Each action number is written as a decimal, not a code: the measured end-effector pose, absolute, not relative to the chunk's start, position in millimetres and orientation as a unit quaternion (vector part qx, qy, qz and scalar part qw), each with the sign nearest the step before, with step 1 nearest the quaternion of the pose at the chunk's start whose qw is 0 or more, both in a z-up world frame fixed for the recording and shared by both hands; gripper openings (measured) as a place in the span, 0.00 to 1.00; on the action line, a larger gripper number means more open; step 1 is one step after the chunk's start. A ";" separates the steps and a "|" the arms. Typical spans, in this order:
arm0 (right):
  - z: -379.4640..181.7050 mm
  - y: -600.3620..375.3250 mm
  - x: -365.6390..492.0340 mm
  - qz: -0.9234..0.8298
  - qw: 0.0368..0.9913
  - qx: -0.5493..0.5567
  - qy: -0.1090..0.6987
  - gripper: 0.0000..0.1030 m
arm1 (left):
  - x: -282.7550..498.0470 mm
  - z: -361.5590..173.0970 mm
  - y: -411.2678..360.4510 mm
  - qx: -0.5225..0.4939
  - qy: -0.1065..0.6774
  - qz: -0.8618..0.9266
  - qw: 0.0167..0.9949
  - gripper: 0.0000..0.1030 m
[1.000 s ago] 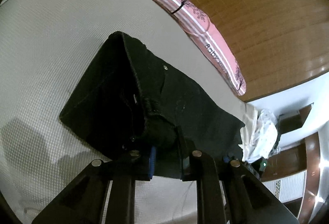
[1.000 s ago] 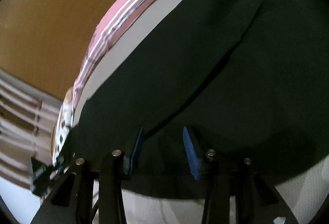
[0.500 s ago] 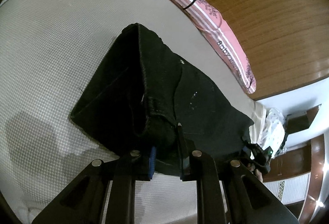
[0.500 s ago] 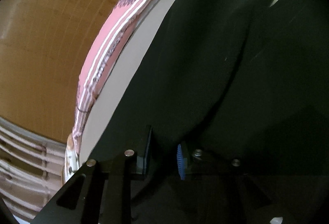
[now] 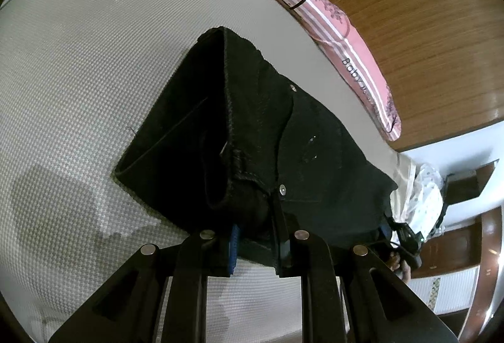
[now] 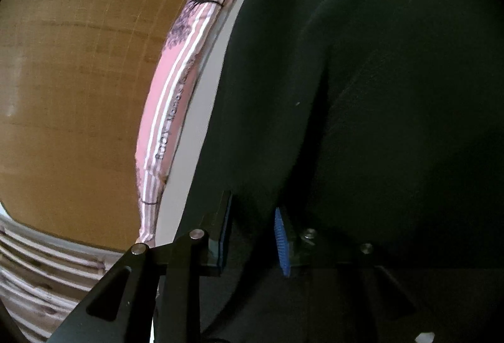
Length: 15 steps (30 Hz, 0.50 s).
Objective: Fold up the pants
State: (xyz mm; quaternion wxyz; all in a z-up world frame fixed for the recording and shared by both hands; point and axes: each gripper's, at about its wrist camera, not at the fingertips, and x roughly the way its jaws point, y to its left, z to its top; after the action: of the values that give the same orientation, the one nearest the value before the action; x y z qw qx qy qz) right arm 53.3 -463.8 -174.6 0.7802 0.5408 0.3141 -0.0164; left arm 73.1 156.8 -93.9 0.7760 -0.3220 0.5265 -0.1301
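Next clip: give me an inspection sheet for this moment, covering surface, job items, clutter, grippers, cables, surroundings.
Surface: pale textured mattress, bare around the garment.
Job's things: black pants, partly folded, waistband end lifted off the mattress; metal button visible.
Clutter: pink striped cloth along the far mattress edge; white dotted fabric off the right end.
Grippers: left gripper clamped on the waistband; right gripper has pants fabric between its blue pads, jaws opening slightly.
Cables: nothing seen.
Surroundings: wooden panel behind the bed; white wall and dark wood furniture at right.
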 end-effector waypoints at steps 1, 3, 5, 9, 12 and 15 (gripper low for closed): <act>-174.6 -466.6 51.6 -0.022 0.781 0.540 0.313 0.24 | 73.7 -93.8 155.8 -0.318 0.528 -0.129 0.777 0.17; -174.9 -472.8 51.8 -0.028 0.785 0.535 0.312 0.22 | 74.5 -93.4 155.0 -0.312 0.528 -0.128 0.779 0.17; -175.4 -478.4 52.1 -0.030 0.785 0.534 0.313 0.11 | 75.6 -93.4 153.8 -0.306 0.531 -0.128 0.780 0.17; -173.5 -480.8 60.1 -0.042 0.791 0.509 0.336 0.08 | 78.4 -95.1 153.7 -0.297 0.539 -0.126 0.778 0.17; -163.5 -477.9 63.1 -0.057 0.803 0.479 0.350 0.05 | 82.3 -89.6 151.2 -0.278 0.542 -0.133 0.782 0.17; -142.4 -470.9 54.4 -0.075 0.827 0.432 0.352 0.04 | 87.5 -82.8 149.4 -0.245 0.545 -0.143 0.789 0.17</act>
State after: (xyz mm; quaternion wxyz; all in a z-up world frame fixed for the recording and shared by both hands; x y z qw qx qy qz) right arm 54.4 -470.9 -142.4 0.8268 0.4322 0.3521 -0.0748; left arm 87.5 149.4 -82.8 0.7892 -0.2449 0.5448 -0.1429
